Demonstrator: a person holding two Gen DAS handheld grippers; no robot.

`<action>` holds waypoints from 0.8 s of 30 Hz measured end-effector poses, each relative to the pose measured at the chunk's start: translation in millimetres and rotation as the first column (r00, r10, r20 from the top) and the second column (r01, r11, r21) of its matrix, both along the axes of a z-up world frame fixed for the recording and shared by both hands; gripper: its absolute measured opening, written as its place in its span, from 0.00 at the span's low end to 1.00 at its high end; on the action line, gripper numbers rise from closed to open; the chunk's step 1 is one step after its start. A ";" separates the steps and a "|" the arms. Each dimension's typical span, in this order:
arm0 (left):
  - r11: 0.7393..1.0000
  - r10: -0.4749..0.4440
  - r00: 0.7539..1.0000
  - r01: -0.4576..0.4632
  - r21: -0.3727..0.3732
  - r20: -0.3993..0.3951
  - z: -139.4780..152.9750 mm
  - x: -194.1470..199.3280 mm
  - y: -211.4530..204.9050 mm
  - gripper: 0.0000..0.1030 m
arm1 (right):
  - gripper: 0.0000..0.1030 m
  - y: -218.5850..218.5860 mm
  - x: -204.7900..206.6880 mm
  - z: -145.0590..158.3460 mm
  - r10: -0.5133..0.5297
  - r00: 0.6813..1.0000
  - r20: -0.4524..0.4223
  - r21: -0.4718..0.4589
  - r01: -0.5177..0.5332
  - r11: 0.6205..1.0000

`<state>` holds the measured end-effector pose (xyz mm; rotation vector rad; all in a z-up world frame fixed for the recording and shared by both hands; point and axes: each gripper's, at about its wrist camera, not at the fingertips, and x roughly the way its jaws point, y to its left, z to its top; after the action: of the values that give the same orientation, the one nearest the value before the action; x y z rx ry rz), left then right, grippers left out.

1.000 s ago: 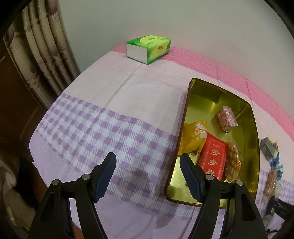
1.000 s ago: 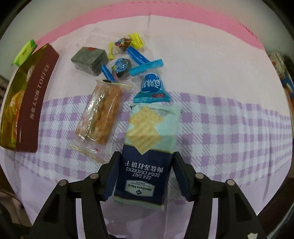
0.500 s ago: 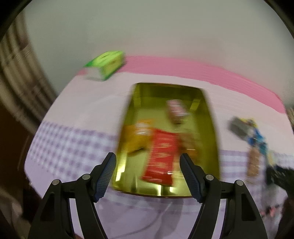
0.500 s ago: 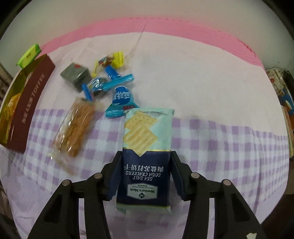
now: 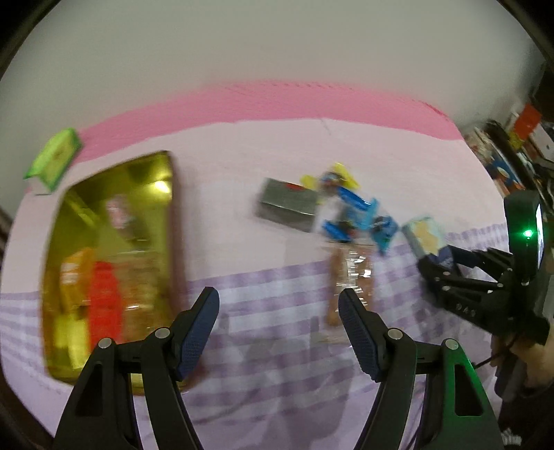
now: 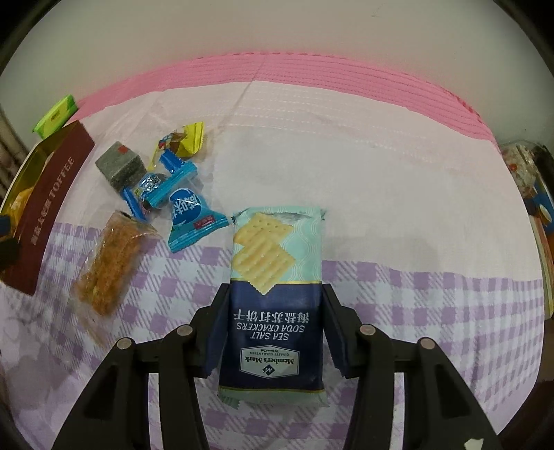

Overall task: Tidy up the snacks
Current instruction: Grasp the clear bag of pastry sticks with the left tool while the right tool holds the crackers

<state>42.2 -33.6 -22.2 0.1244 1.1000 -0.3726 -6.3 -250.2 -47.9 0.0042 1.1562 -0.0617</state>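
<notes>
Toffee tin (image 6: 45,200) far left on bench (image 6: 346,166); small candies (image 6: 162,180) right of it; cracker pack (image 6: 273,287) right of those.

1. A home setting is suggested by a table covered with a pink and purple-checked tablecloth (image 6: 346,166) set against a plain wall (image 6: 277,27).
2. A curtain (image 6: 10,138) is seen past the table's far left corner.
3. Household clutter (image 5: 512,152) is stacked beyond the right edge.

Dim indoor light; left view motion-blurred, right view sharp, fisheye-bent edges.
</notes>
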 end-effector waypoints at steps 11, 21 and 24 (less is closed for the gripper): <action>0.998 -0.063 0.996 0.065 0.023 -0.067 -34.0 14.8 -63.7 0.70 | 0.47 -8.6 -2.6 -1.9 0.018 1.000 0.006 0.011 -0.018 1.000; 0.998 -0.038 0.993 0.044 0.046 -0.113 -55.7 34.1 -80.3 0.53 | 0.49 -8.9 -3.5 -1.5 0.019 1.000 0.010 0.013 -0.019 1.000; 0.997 -0.046 0.993 0.051 0.051 -0.104 -57.9 32.9 -83.9 0.49 | 0.49 -9.2 -4.0 -1.6 0.017 1.000 0.010 0.013 -0.018 1.000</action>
<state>75.0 -117.5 -80.1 0.1812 1.2111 -0.3968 -10.3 -259.4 -49.5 0.0063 1.1463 -0.0383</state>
